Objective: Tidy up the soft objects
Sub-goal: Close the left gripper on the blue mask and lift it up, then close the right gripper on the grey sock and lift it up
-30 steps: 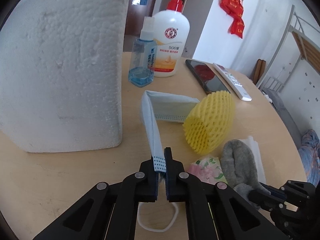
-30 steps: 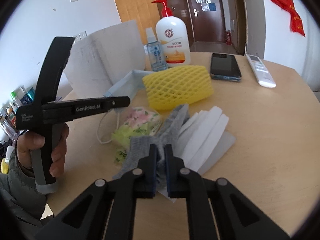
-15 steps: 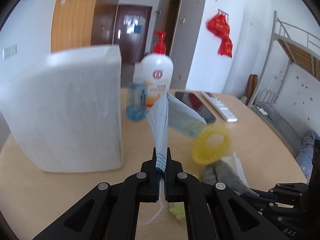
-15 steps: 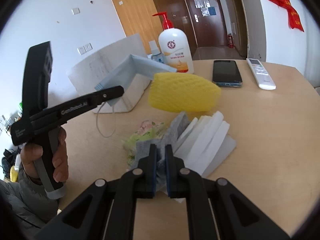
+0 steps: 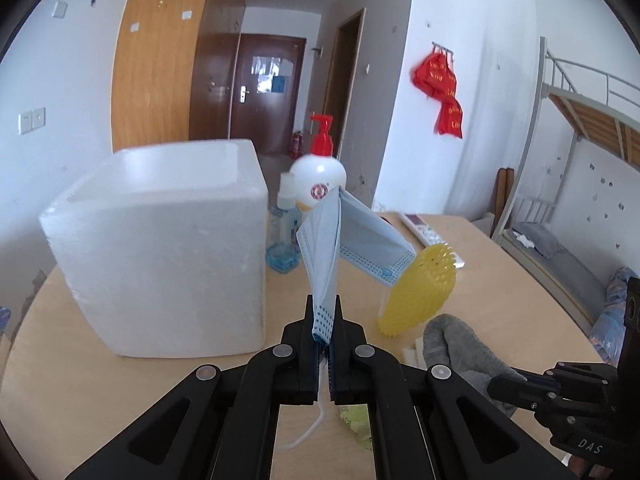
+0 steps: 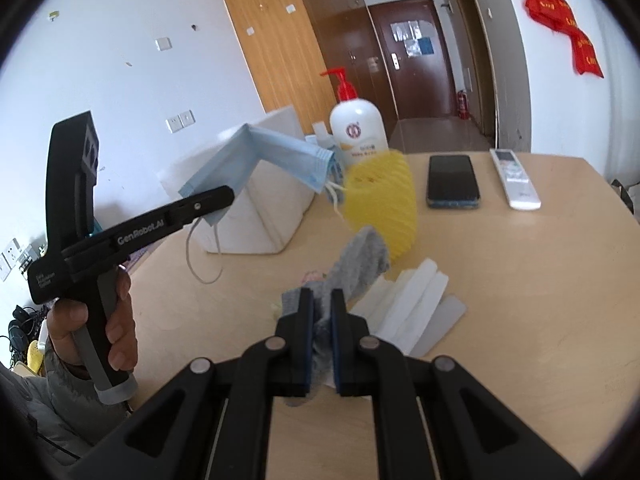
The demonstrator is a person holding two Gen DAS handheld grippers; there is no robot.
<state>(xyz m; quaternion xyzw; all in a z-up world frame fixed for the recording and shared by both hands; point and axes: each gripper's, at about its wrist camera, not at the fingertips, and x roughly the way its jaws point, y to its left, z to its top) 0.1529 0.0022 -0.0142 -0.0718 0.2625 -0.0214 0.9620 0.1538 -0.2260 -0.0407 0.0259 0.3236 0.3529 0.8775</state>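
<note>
The left gripper (image 5: 324, 320) pinches one end of a blue face mask (image 5: 344, 240), its fingers pressed onto the folded fabric so that the mask stands up off the wooden table (image 5: 500, 280) and bends over at the top. One white ear loop (image 6: 200, 256) hangs free below the grip. In the right wrist view the person's hand (image 6: 96, 320) wraps the handle of that left gripper (image 6: 224, 198), and the mask (image 6: 264, 152) juts out from its tip in front of the white foam box (image 6: 260, 216).

The right gripper (image 6: 322, 308) is clamped on a grey sock (image 6: 360, 260), with fabric bunched between its fingers and the sock's far end lifted above the table (image 6: 540, 300). A yellow foam fruit net (image 6: 380, 204) appears raised too, hanging just beside the far end of the mask and behind the sock; whether it is caught on either cannot be told.

Folded white foam sheets (image 6: 416, 300) lie on the table just right of the sock. Behind stand a pump bottle (image 6: 358, 128) with a red pump and a small blue spray bottle (image 5: 284, 240), next to the foam box (image 5: 168, 248). A phone (image 6: 452, 180) and a white remote control (image 6: 514, 178) lie side by side farther right.
</note>
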